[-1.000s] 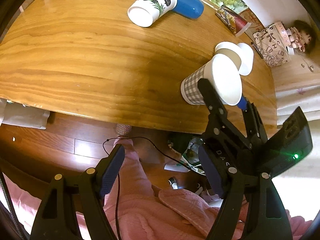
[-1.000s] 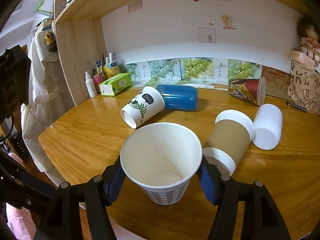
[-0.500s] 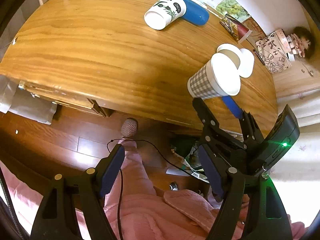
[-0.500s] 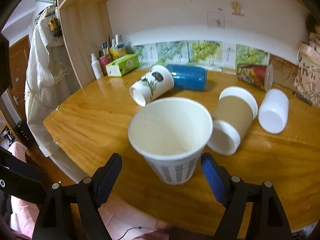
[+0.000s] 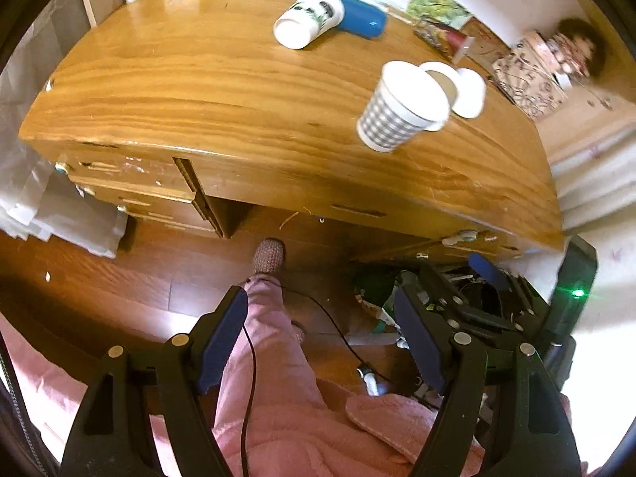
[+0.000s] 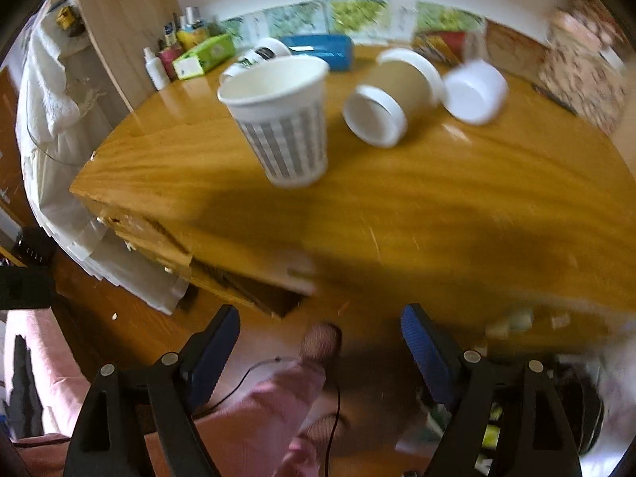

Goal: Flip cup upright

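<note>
A grey-checked white paper cup (image 6: 284, 123) stands upright on the wooden desk (image 6: 397, 206), near its front edge; it also shows in the left wrist view (image 5: 401, 113). My right gripper (image 6: 320, 342) is open and empty, well back from the cup and below the desk edge. It also appears low at the right of the left wrist view (image 5: 469, 274). My left gripper (image 5: 322, 330) is open and empty, held over the floor and my pink-clad leg, far from the cup.
A brown sleeved cup with white lid (image 6: 393, 93) and a white cup (image 6: 475, 91) lie on their sides behind the checked cup. A panda-print cup (image 5: 310, 18) and a blue tumbler (image 5: 361, 20) lie further back. Bottles and a green tissue box (image 6: 202, 55) stand at the back left.
My right gripper has let go of the checked cup, opened and pulled back off the desk. The cup stays standing upright. My left gripper has drawn back too.
</note>
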Available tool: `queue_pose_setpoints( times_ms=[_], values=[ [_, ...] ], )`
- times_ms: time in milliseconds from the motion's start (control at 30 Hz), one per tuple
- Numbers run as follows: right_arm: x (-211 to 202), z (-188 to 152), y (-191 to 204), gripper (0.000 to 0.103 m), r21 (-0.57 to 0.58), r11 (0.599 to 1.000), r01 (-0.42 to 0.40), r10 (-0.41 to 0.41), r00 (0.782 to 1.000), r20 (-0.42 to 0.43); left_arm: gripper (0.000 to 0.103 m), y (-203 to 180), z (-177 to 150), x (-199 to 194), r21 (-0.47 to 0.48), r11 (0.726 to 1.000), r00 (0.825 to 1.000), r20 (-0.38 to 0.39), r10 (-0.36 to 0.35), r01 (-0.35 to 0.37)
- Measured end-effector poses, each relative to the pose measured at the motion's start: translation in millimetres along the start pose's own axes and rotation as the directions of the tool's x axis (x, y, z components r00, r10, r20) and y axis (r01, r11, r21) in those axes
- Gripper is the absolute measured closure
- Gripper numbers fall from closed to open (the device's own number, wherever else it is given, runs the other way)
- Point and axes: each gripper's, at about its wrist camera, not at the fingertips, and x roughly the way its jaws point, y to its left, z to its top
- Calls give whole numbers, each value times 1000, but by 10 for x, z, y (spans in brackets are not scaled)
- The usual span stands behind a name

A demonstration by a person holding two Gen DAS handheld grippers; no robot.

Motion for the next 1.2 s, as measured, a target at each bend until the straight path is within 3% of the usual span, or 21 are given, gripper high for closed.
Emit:
queue_pose_setpoints(
  times_ms=[267,433,567,767,967,1033,1200],
  values=[
    [-667,-298,-129,19,161,987,-12,21,998,-54,24,-206,-181,-288,89,995,993,111,31,-41],
    [-1193,-258,-19,19,169,985,-19,18,1000,10,24,-292,-111,-542,87,995,978,207,36,-54],
    [-1524,-152,58,19,199,977,-70,58,996,65,24,-369,-65,-814,90,990,939,337,69,-105],
    [-1969,14,144,15,212,973,-92,55,983,173,23,-337,-79,-1245,57,994,876,480,50,-88],
    [-2246,63,222,12,222,973,-63,0,962,273,17,-264,-188,-1566,9,998,808,587,44,-61],
    [-2304,43,255,12,227,972,-67,-5,953,304,16,-263,-248,-1652,5,997,778,626,53,-72],
    [-2394,-28,333,12,228,968,-109,21,934,358,7,-323,-356,-1762,25,996,734,678,46,-85]
  ],
)
